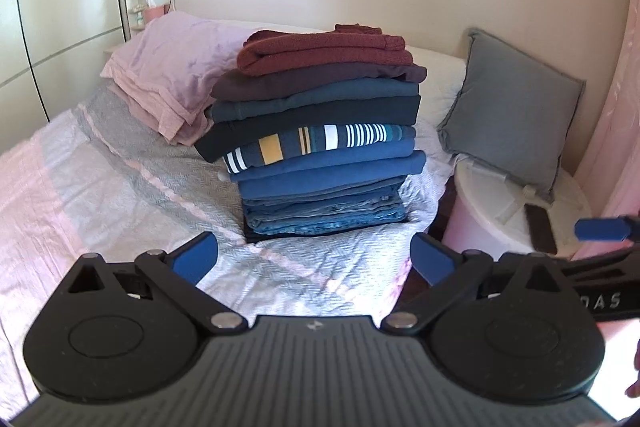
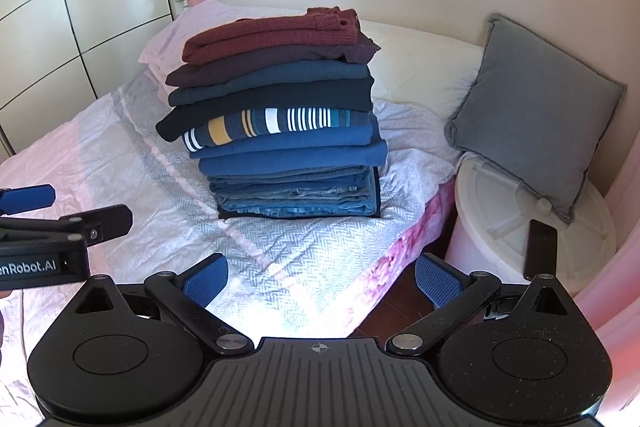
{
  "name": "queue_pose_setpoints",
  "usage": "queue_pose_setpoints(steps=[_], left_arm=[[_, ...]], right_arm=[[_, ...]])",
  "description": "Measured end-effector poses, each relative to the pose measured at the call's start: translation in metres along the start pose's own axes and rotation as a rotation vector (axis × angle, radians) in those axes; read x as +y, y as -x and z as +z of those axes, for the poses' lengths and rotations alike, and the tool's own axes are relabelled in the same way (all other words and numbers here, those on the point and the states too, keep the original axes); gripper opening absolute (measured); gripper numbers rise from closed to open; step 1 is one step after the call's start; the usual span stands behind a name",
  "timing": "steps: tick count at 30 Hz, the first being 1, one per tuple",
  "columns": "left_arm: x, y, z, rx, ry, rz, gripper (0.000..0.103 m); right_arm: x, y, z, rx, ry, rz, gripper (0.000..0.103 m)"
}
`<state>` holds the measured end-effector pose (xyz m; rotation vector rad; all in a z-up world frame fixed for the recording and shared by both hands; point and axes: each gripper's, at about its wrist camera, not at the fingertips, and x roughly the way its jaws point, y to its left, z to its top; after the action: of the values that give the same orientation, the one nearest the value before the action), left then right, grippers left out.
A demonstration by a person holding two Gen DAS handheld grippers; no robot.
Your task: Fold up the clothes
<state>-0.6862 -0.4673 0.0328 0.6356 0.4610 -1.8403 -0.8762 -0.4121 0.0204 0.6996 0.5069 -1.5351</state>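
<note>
A tall stack of folded clothes (image 1: 328,131) stands on the bed (image 1: 120,195), with a maroon sweater (image 1: 324,51) on top, dark and blue tops and a striped one (image 1: 320,143) in the middle, and jeans at the bottom. It also shows in the right wrist view (image 2: 280,119). My left gripper (image 1: 314,261) is open and empty, held short of the stack above the bedspread. My right gripper (image 2: 322,283) is open and empty, near the bed's right edge. Each gripper shows at the edge of the other's view.
Pink pillows (image 1: 172,75) lie left of the stack. A grey cushion (image 1: 516,107) leans on a white round bin (image 2: 532,227) right of the bed, with a dark phone (image 2: 540,247) on its lid. A wardrobe (image 2: 80,7) stands at the left.
</note>
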Motion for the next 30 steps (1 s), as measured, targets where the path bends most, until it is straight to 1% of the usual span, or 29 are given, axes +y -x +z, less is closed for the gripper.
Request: queue_pose_setpoints(steps=[3, 11, 17, 20, 30], left_arm=[[-0.001, -0.002, 0.001, 0.011, 0.007, 0.014, 0.101], [0.007, -0.006, 0.001, 0.039, 0.064, 0.014, 0.101], [0.016, -0.006, 0.002, 0.019, 0.068, 0.060, 0.101], [0.017, -0.006, 0.002, 0.011, 0.051, 0.077, 0.101], [0.019, -0.009, -0.001, 0.028, 0.035, 0.094, 0.101]], right_arm=[[-0.001, 0.000, 0.000, 0.003, 0.005, 0.005, 0.102], [0.004, -0.005, 0.007, 0.012, 0.007, 0.000, 0.102], [0.015, -0.006, 0.016, -0.003, 0.023, 0.003, 0.102], [0.020, -0.008, 0.020, -0.005, 0.022, 0.007, 0.102], [0.028, -0.010, 0.025, -0.017, 0.037, 0.003, 0.102]])
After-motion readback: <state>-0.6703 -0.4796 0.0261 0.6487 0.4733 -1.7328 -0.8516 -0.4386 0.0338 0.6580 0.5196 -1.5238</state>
